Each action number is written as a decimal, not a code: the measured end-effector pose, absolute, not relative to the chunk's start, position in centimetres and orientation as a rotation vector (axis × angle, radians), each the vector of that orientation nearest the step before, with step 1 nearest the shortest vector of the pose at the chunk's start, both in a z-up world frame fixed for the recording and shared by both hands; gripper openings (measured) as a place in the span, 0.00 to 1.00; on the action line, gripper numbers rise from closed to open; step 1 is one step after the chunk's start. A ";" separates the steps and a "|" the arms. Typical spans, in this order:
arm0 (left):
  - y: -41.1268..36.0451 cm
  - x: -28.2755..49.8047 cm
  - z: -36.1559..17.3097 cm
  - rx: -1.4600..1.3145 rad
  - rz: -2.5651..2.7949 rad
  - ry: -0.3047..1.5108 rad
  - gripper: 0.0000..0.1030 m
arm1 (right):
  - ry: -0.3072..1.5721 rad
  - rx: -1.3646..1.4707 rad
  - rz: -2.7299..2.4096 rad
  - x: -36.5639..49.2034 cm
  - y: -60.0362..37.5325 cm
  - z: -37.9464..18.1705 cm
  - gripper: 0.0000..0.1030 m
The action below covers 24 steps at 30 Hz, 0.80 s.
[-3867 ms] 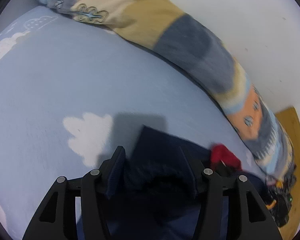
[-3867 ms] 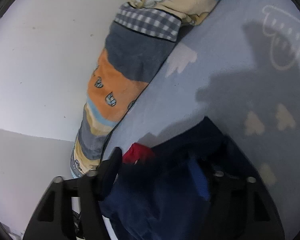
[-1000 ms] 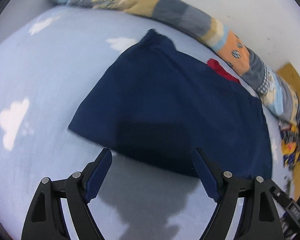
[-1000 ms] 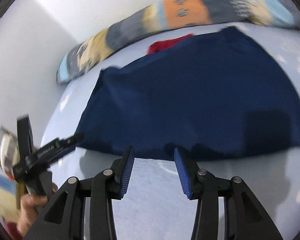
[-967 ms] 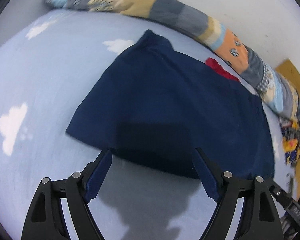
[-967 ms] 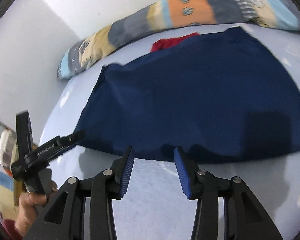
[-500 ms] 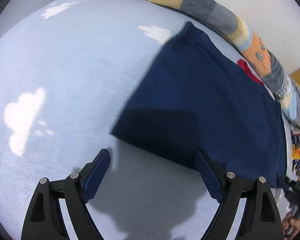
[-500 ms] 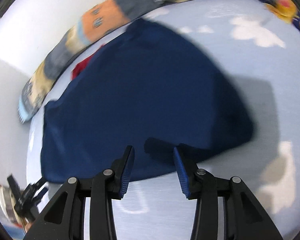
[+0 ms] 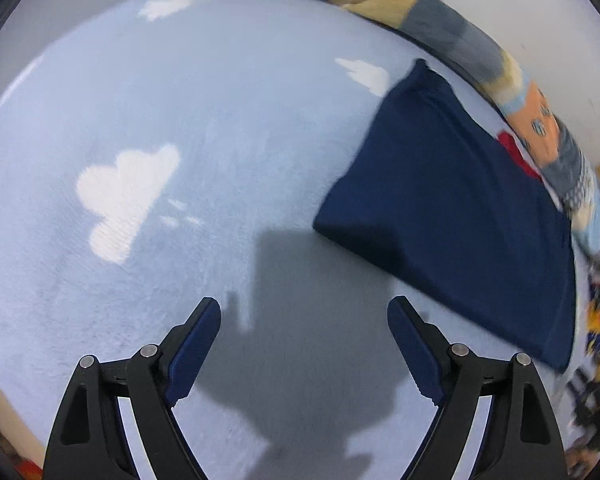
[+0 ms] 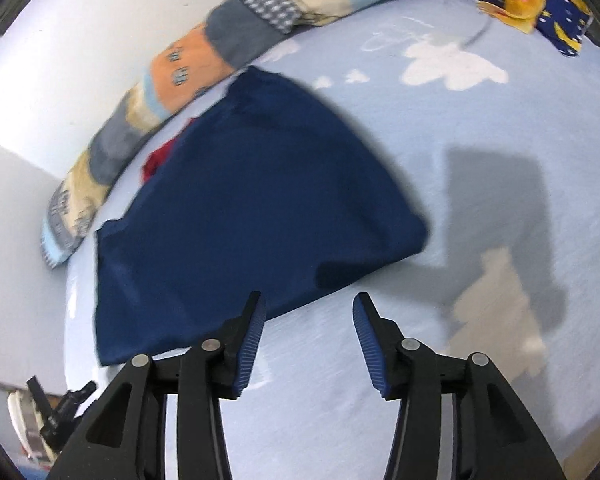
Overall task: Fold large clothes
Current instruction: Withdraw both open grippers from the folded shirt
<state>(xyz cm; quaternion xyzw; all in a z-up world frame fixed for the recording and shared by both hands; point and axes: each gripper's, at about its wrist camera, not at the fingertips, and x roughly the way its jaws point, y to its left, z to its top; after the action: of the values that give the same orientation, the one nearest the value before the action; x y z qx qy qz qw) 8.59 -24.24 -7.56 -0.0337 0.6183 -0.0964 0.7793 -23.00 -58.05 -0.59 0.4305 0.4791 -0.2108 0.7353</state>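
Left gripper [image 9: 304,312] spread wide and empty, hanging over bare pale blue bedsheet [image 9: 228,128] with a white cloud print [image 9: 124,196] off to its left. Dark shadow of the tool on the sheet just ahead of the fingers. Further right, navy garment [image 9: 452,216] lying flat and folded, apart from the fingers, its far edge close against a long patchwork bolster [image 9: 452,36] that runs along the white wall [image 9: 540,4]. Sliver of red cloth [image 9: 516,152] peeking out between garment and bolster.

From the right wrist view: same navy garment [image 10: 244,200] spread on the sheet, filling the left and middle — red cloth [image 10: 158,160] at its far-left edge, bolster [image 10: 188,68] behind. Right gripper [image 10: 308,320] parted to a moderate gap, nothing between the pads, left finger [image 10: 250,340] just at the garment's near edge; touching or not, cannot tell. To the right, plain sheet with cloud prints [image 10: 452,64] and a blocky shadow — at top right, a yellow and blue patterned fabric [image 10: 540,4].
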 end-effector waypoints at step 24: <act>-32.2 -0.1 -3.9 0.539 -0.246 0.984 0.84 | 1.056 0.977 -0.432 -23.5 -56.7 -0.5 0.56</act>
<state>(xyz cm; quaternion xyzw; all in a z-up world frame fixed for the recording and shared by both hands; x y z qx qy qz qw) -0.11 -32.17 -3.93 0.2547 0.4653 -0.1165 0.8396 -23.52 -56.73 -0.52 0.4440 0.4797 -0.1961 0.7310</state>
